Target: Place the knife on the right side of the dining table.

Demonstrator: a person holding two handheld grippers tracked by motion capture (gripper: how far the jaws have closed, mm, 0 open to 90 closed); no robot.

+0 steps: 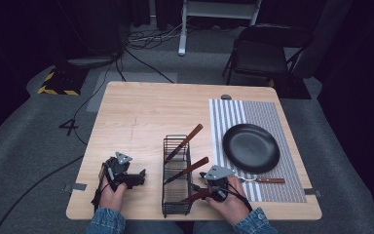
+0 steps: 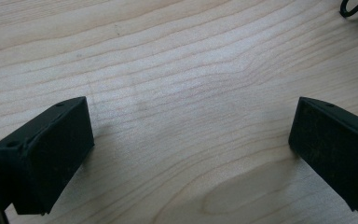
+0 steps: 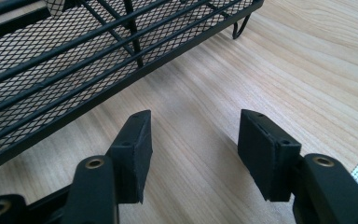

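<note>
In the high view, both forearms come in from the bottom edge in denim sleeves. The left hand [image 1: 111, 191] rests low on the bench [image 1: 141, 112] near its front left corner, its left gripper [image 1: 135, 178] pointing toward the wire basket [image 1: 177, 195]. The right hand [image 1: 231, 197] sits just right of the basket's near end, with the right gripper [image 1: 209, 191] turned inward toward a wooden-handled utensil [image 1: 198, 195] that leans out there. Two more wooden handles [image 1: 191, 137] poke from the basket farther back. A black plate [image 1: 251, 147] lies on a striped placemat [image 1: 287, 190].

In the left gripper view, the fingers [image 2: 51, 149] are spread wide over bare wood, released.

In the right gripper view, the fingers [image 3: 133, 149] stand apart, gripping nothing, close above the bench, with the basket's mesh wall [image 3: 51, 74] just ahead.
</note>
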